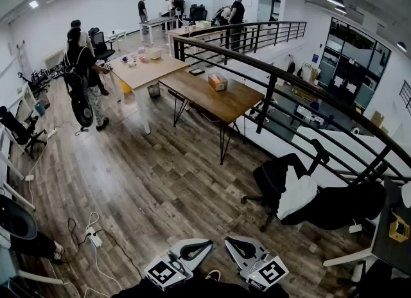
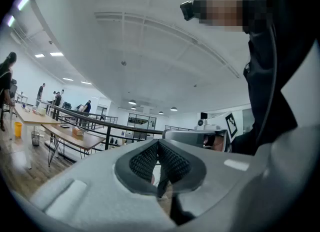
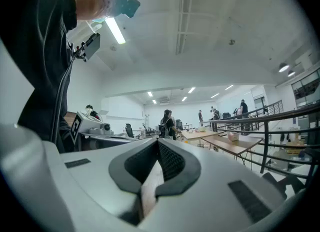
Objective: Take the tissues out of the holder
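Head view: tissue holder [image 1: 218,82] well apart from closed fingers [image 1: 196,249].

Boxy tissue holder [image 1: 218,82] atop wooden table [image 1: 239,101]

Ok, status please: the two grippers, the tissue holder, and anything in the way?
Left gripper shut, empty. Right gripper shut, empty. Tissue holder far off on wooden table, untouched. Open floor between; office chair off to the right.
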The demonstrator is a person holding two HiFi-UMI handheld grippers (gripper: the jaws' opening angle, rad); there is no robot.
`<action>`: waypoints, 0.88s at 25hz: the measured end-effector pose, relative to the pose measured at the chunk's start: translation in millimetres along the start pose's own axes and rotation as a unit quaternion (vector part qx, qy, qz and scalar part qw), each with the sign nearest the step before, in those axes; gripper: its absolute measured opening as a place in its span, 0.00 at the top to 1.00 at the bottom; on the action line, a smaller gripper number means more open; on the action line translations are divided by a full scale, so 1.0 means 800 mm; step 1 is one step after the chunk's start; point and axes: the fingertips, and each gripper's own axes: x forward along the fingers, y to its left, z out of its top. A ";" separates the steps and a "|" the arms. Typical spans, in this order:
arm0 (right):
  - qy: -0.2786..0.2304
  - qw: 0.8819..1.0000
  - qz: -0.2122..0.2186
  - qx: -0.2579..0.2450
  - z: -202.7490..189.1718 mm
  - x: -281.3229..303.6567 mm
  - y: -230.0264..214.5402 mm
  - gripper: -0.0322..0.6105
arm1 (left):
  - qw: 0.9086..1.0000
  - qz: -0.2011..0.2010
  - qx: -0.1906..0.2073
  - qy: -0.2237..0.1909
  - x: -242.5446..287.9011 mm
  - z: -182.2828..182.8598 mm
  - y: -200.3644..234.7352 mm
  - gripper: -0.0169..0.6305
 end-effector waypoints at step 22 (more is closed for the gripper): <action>-0.004 1.000 0.006 0.010 0.000 0.011 -0.024 0.94 | 1.000 0.015 -0.004 0.010 0.018 -0.002 0.019 0.96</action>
